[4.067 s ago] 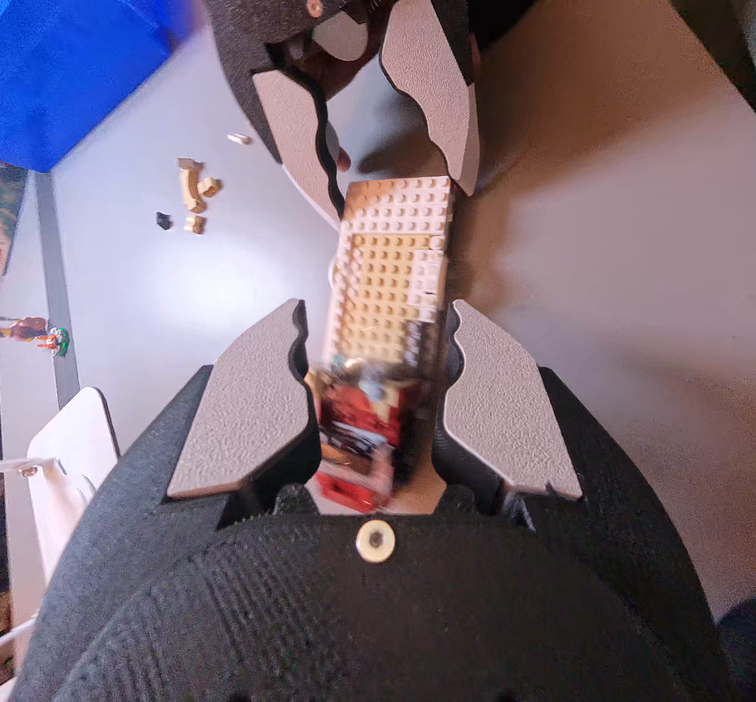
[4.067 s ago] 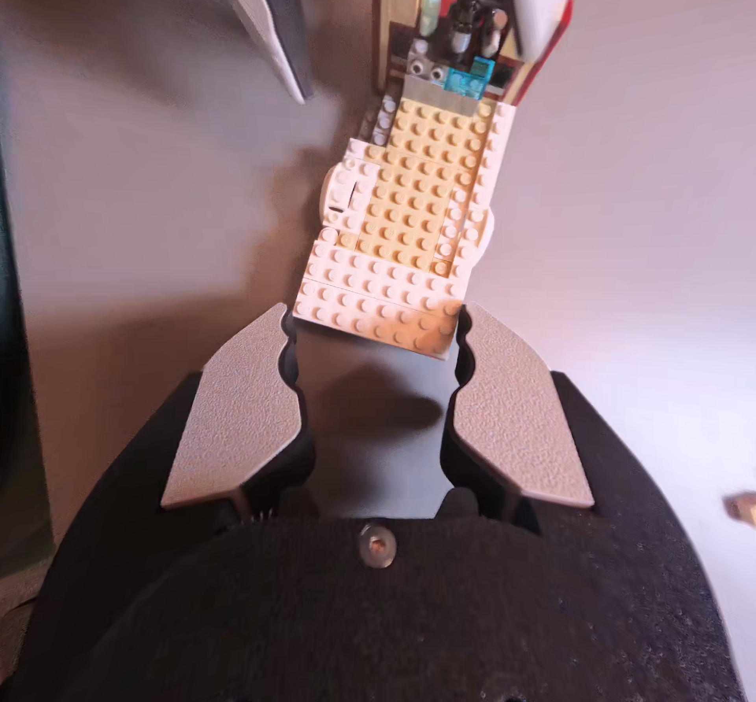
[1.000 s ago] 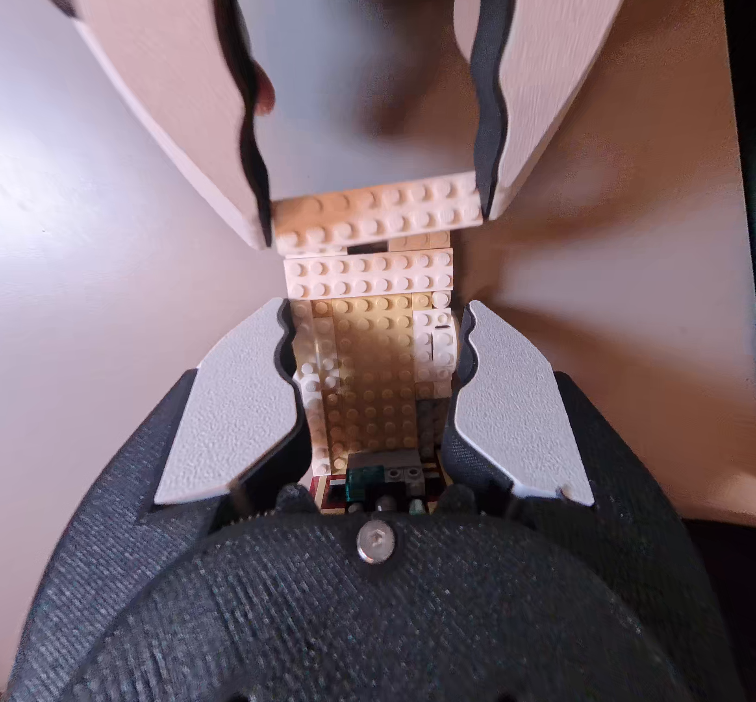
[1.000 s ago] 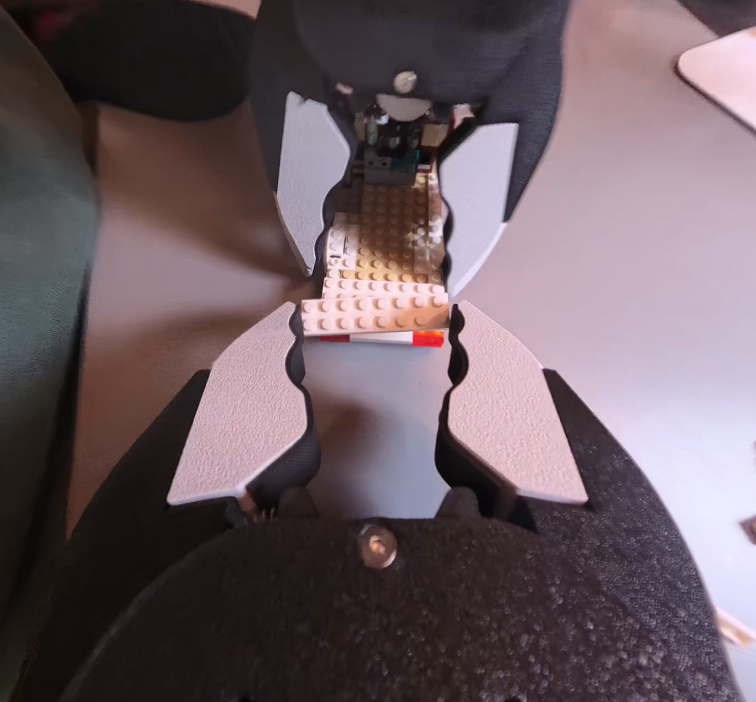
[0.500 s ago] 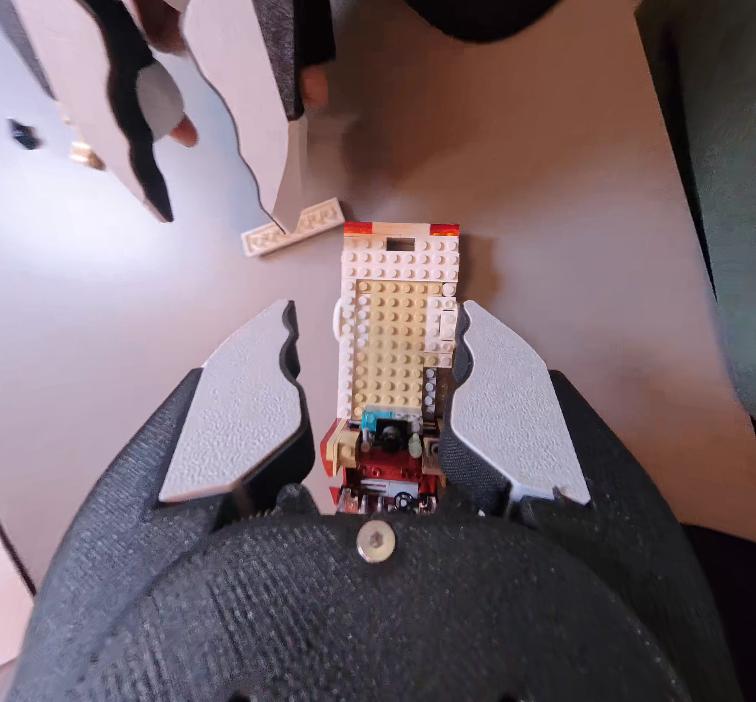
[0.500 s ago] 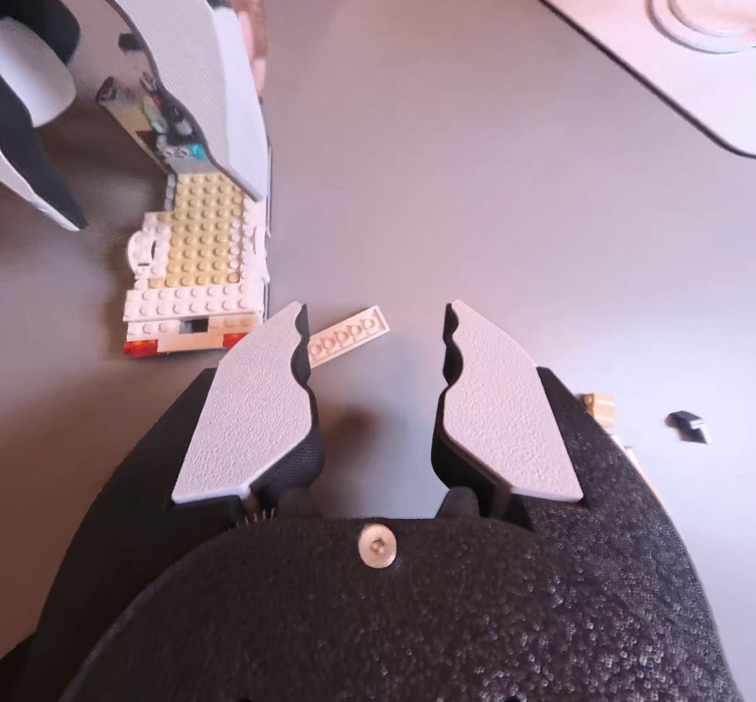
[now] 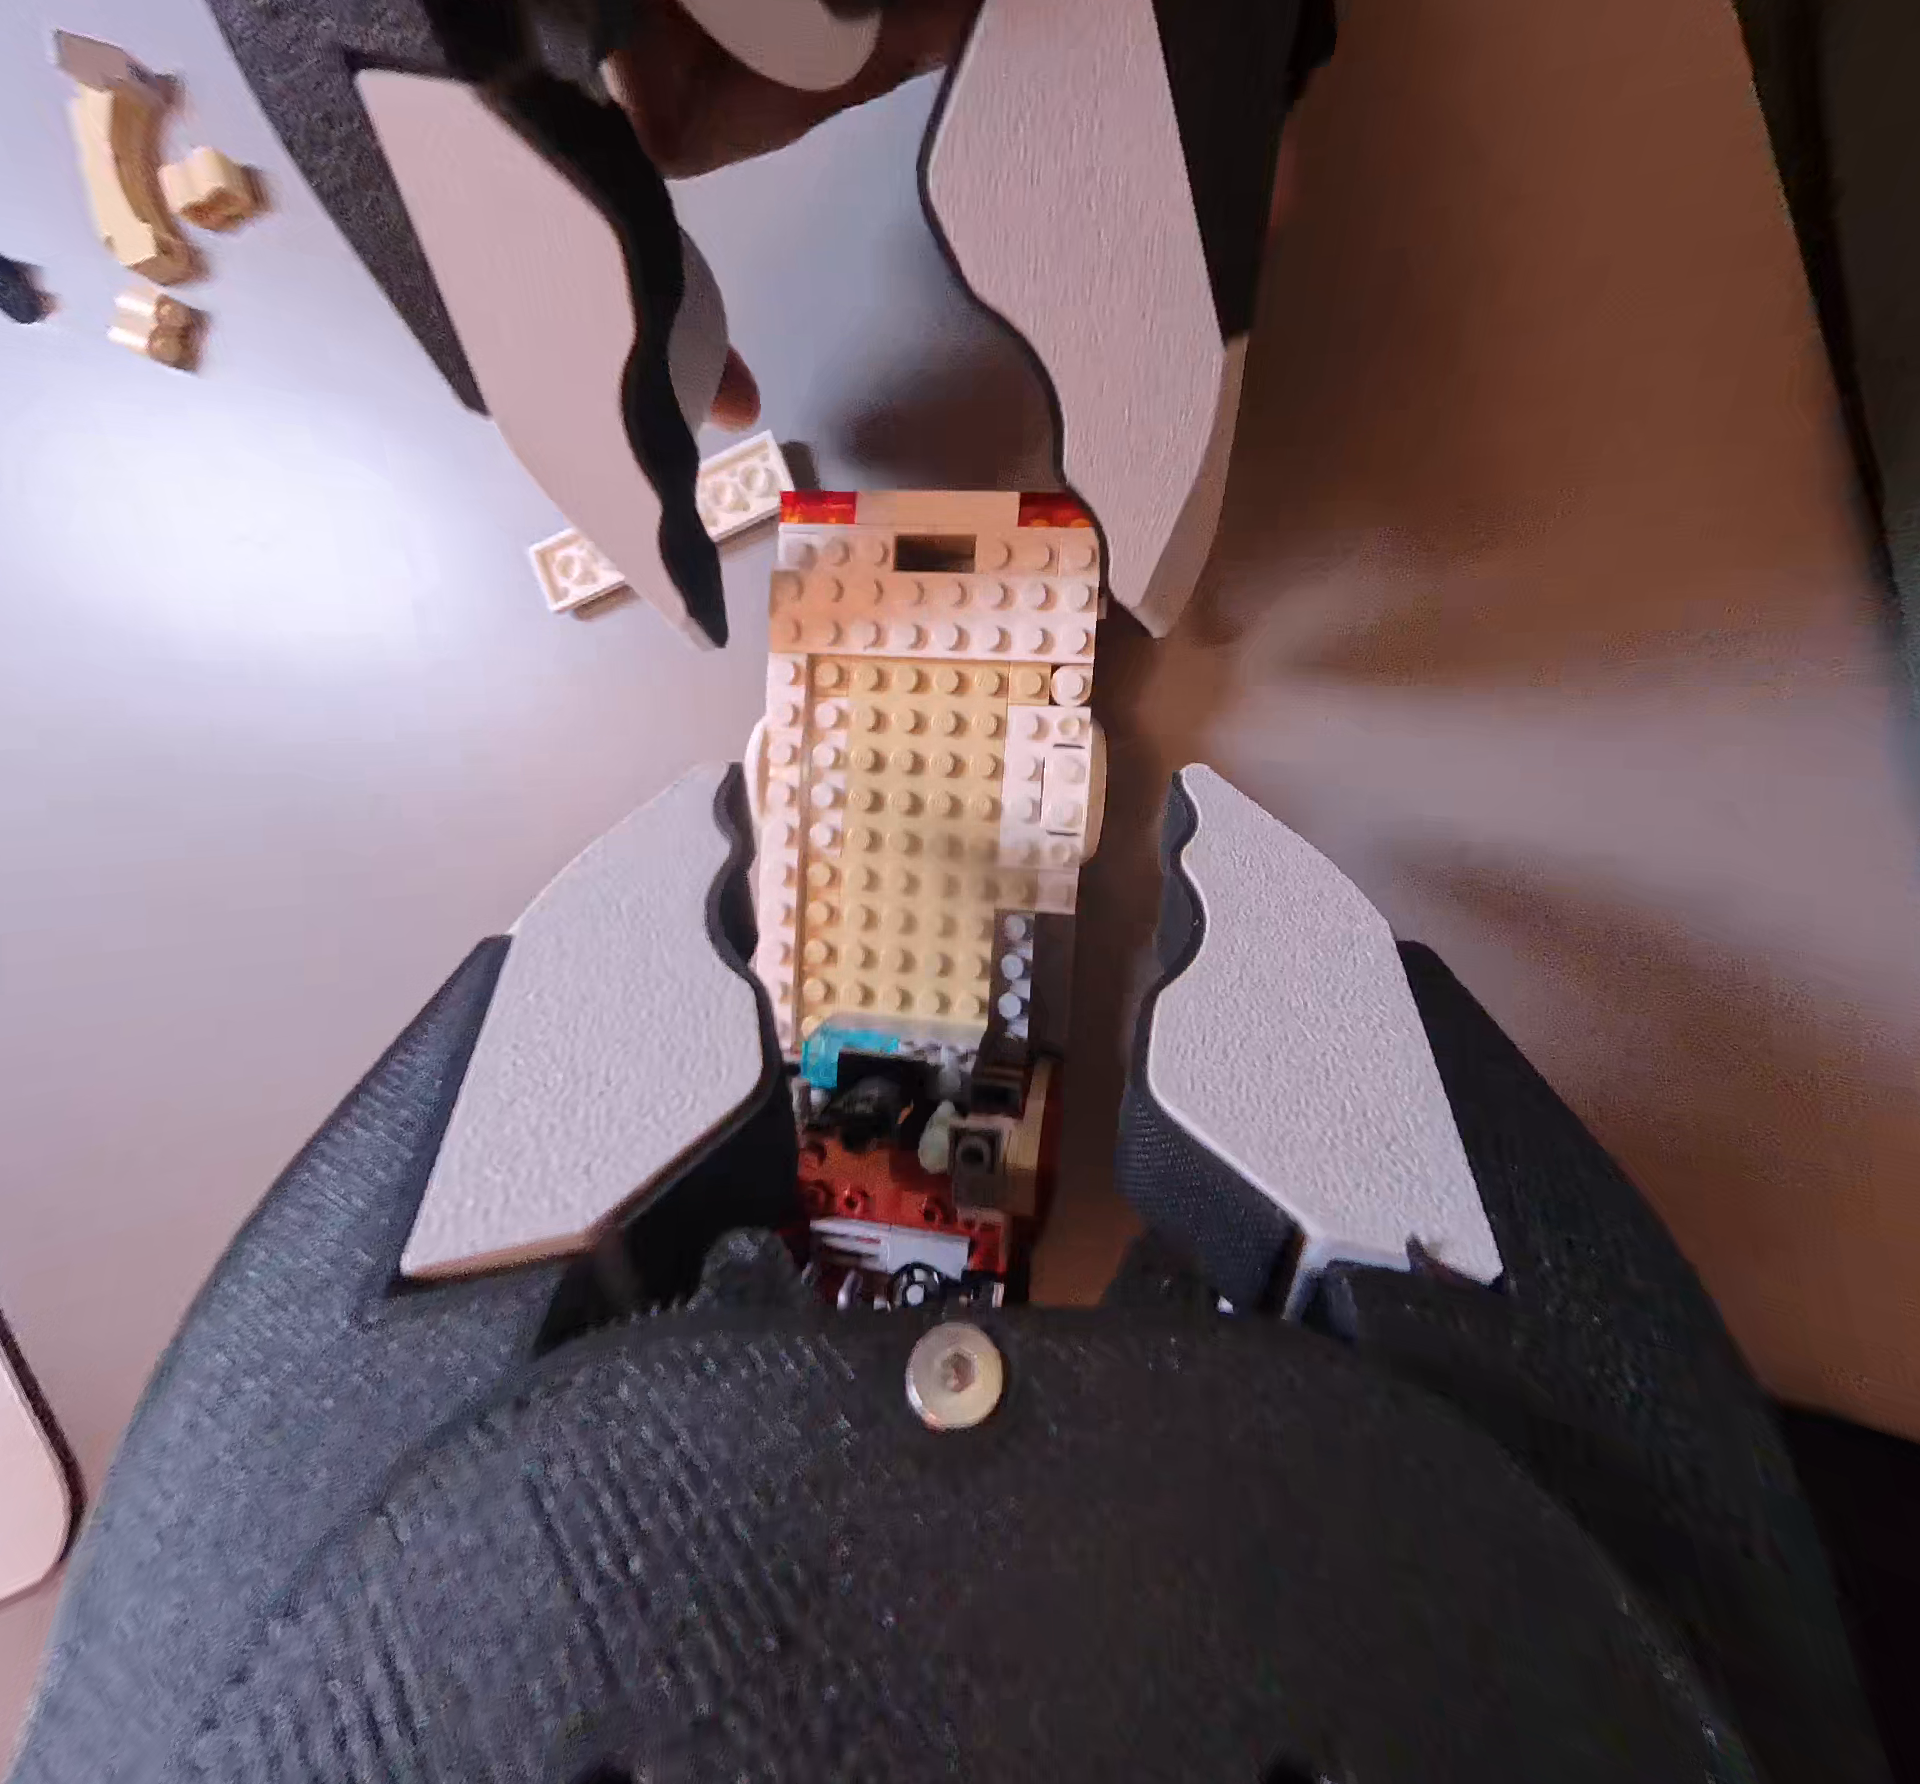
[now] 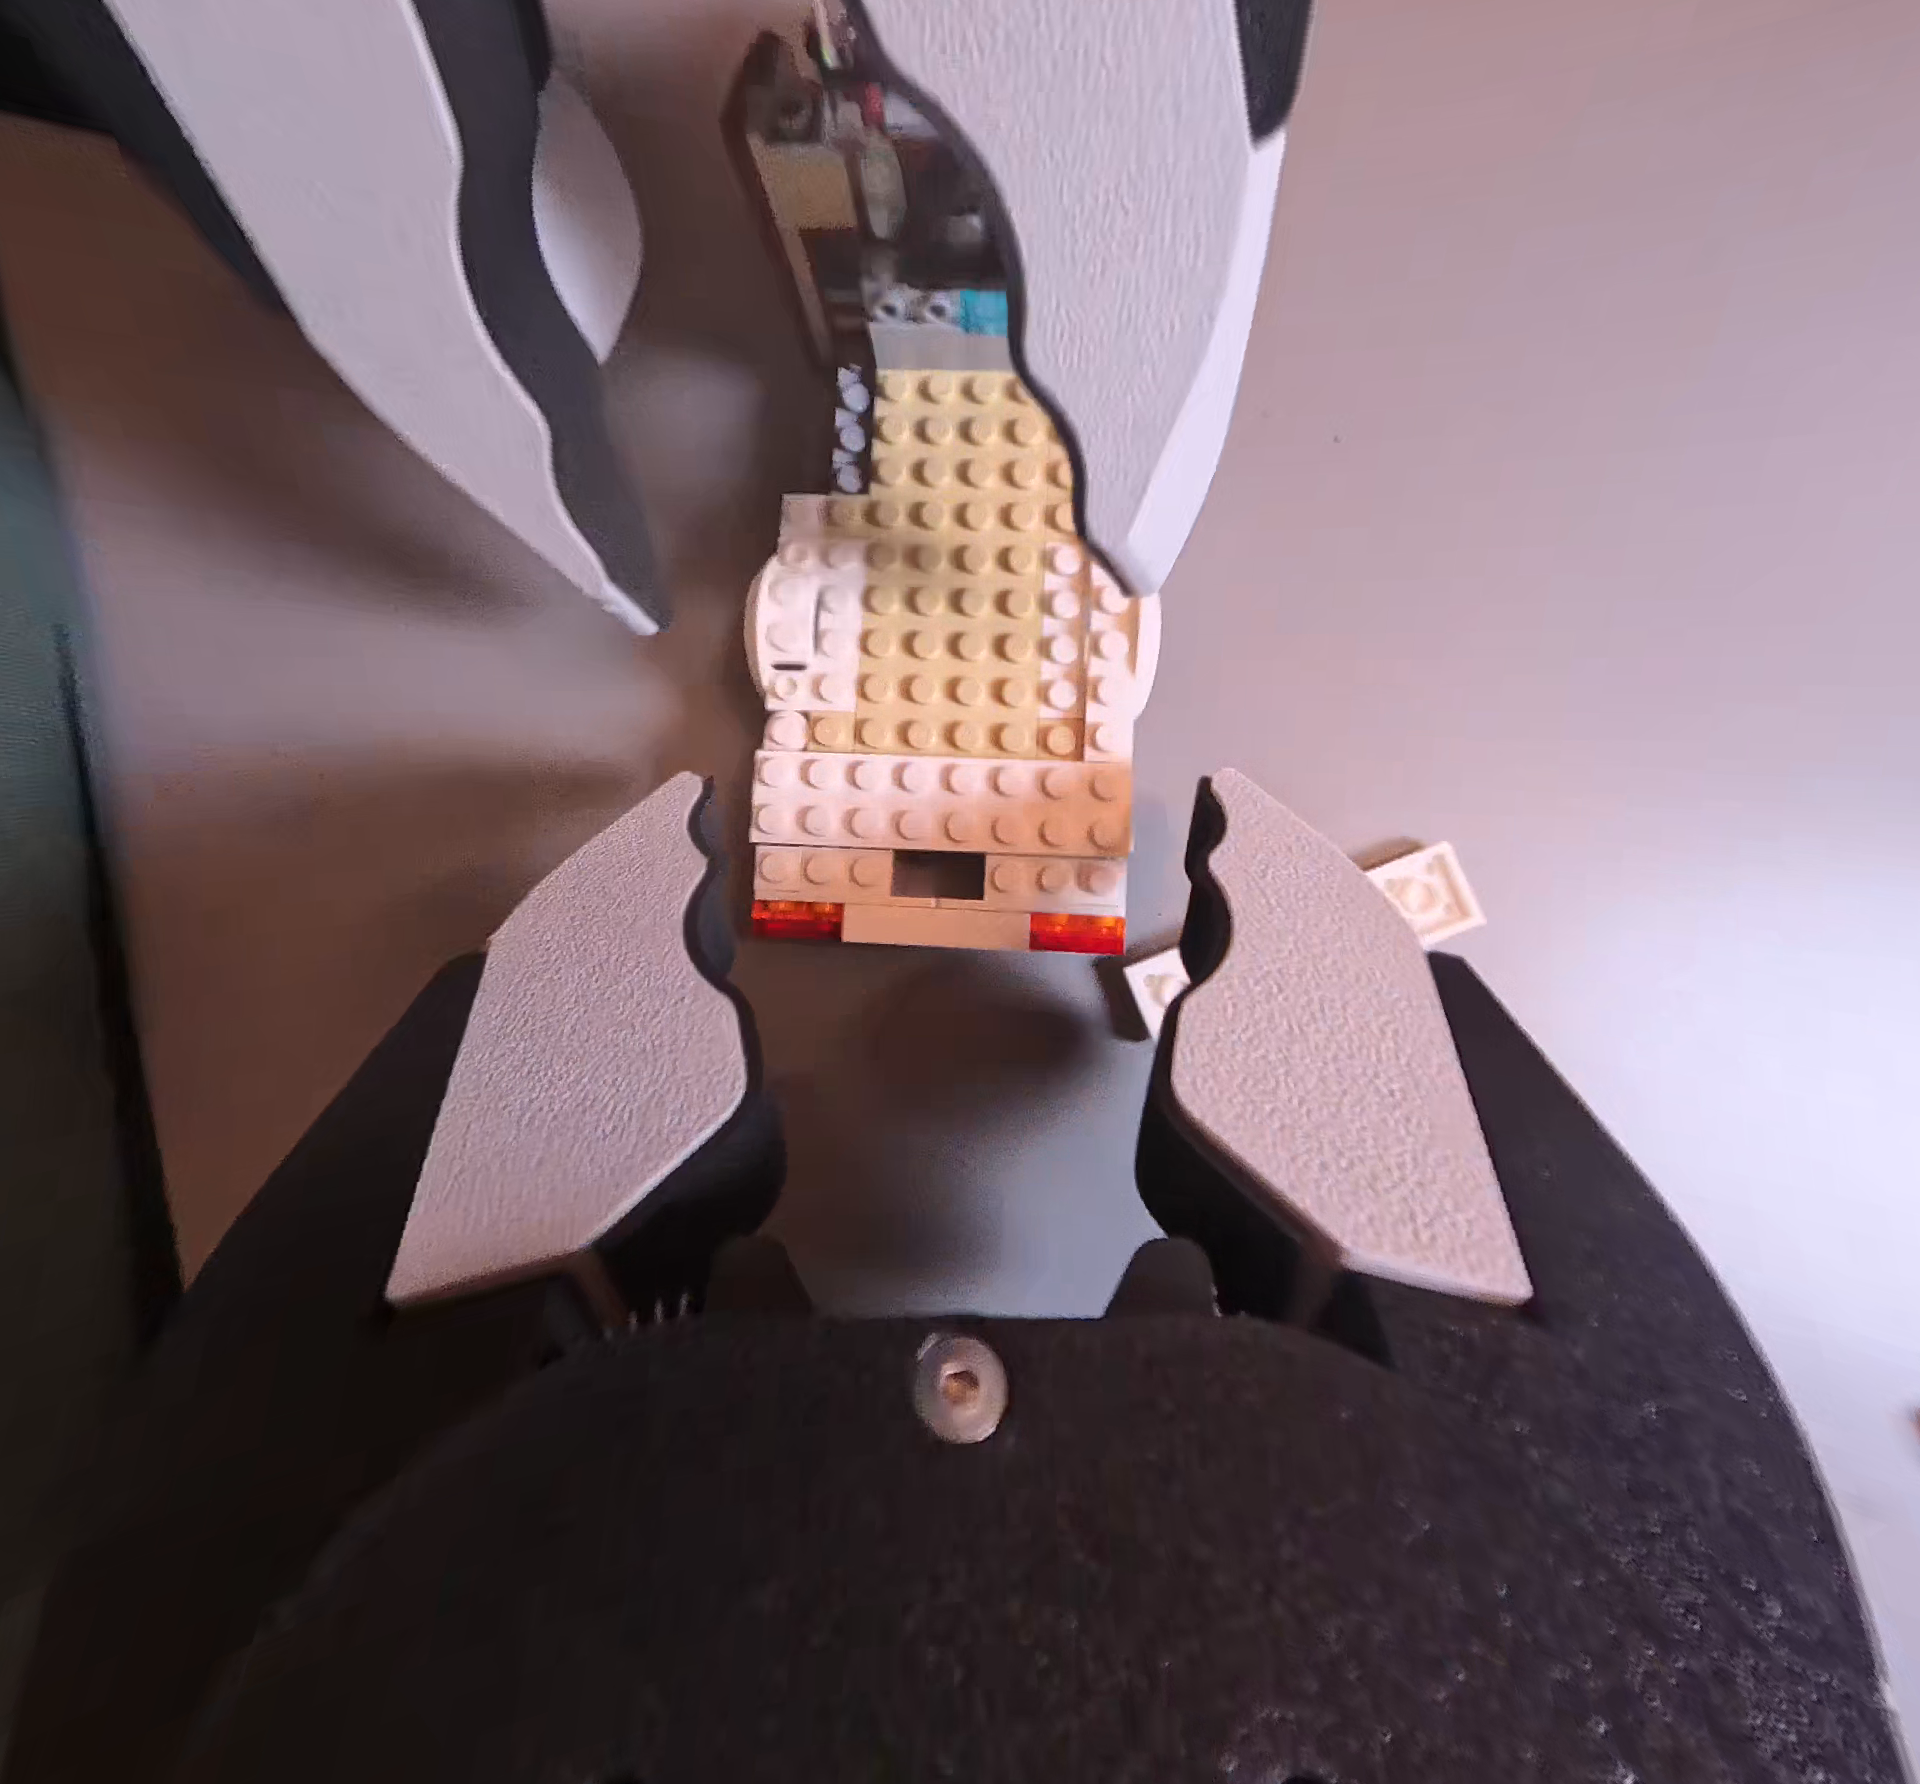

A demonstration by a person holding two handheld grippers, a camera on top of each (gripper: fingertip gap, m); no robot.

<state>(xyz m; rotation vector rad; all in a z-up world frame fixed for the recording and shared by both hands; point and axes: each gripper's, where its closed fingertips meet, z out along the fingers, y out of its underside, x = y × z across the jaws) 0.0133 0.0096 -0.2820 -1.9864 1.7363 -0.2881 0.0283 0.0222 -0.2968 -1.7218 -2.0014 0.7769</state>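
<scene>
Here the brick-built vehicle (image 7: 925,799), white and tan studded plates with red tail pieces at one end, lies flat on the grey table (image 7: 312,747) between the two grippers, which face each other along its length.

Left gripper (image 7: 951,778): jaws wide apart, straddling the middle and cab end of the vehicle. The left finger (image 7: 623,1007) sits against the model's side; on the other side a clear gap separates the model from the right finger (image 7: 1299,1028). Nothing is clamped.

Right gripper (image 8: 951,789): jaws wide apart at the tail end of the vehicle (image 8: 935,695), with a gap on both sides between pads and model. It holds nothing. A loose white plate (image 8: 1423,893) lies on the table, partly hidden behind its right finger (image 8: 1330,1038).

Several small tan pieces (image 7: 135,176) lie well apart from the vehicle.
</scene>
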